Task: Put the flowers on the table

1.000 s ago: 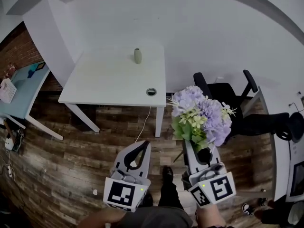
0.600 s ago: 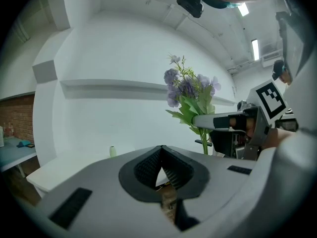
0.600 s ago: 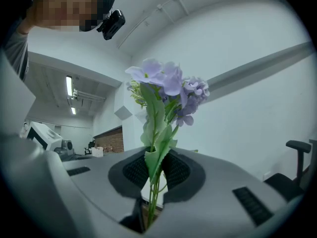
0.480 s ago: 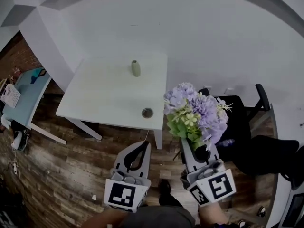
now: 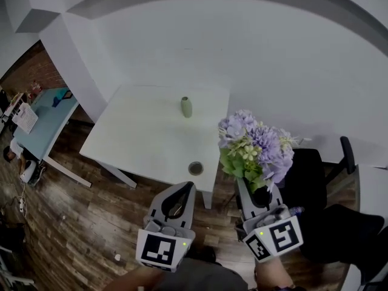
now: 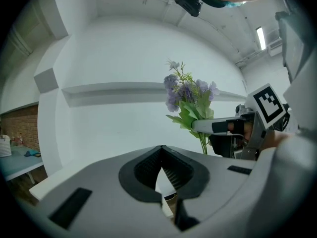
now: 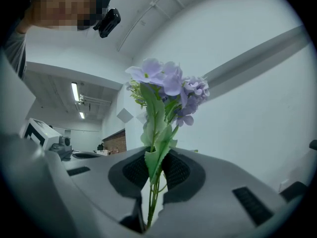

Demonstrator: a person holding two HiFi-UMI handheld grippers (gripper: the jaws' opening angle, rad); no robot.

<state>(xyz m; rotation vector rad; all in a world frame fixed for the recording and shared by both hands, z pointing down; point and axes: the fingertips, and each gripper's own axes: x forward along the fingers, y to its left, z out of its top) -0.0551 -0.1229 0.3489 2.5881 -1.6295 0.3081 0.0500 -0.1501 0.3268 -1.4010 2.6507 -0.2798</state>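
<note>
Right gripper (image 5: 254, 190) clamped on purple flowers' (image 5: 254, 144) stems, bouquet aloft just off white table's (image 5: 139, 144) right edge, left gripper (image 5: 188, 187) jaws together, nothing between, broad tabletop around green vase (image 5: 186, 107), black chair (image 5: 312, 174) near right.

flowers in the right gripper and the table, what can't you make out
Stem ends of the flowers: right gripper view, hidden below the jaws of the right gripper.
The round thing on the table: head view, too small to identify.
The green vase: head view, too small to see inside.
The table's right edge: head view, partly behind the blooms.
</note>
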